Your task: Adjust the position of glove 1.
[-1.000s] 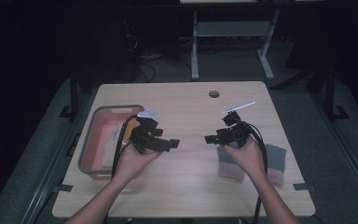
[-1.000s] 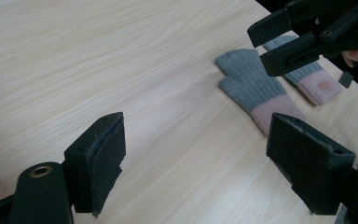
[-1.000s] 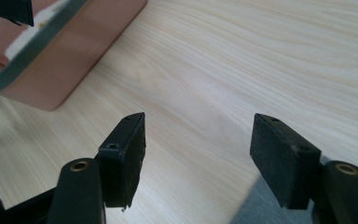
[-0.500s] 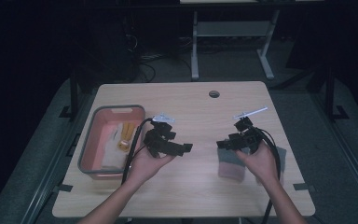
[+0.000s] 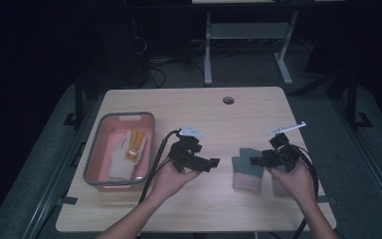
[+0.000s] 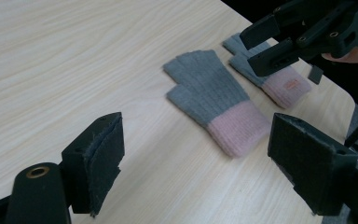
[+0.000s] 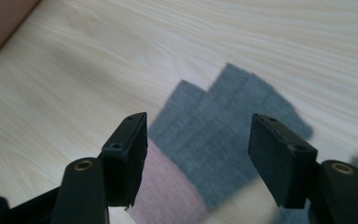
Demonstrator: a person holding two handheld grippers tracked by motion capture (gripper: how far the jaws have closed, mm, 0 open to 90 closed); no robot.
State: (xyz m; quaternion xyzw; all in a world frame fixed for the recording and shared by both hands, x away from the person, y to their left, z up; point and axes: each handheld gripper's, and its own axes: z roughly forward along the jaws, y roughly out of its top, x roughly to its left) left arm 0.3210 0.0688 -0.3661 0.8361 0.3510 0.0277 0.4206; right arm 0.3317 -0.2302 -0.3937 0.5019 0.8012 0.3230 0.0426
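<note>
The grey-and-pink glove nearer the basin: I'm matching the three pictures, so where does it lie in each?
High view: the glove lies right of centre, just left of the right gripper.
Left gripper view: middle, cuff toward the lower right.
Right gripper view: between the open jaws, cuff at the bottom.
Shared landmark: the second glove beside it.

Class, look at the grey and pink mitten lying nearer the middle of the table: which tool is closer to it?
Right. The right tool hangs open just above the mitten, at its right edge. The left tool is open too, off to the mitten's left over bare table.
</note>
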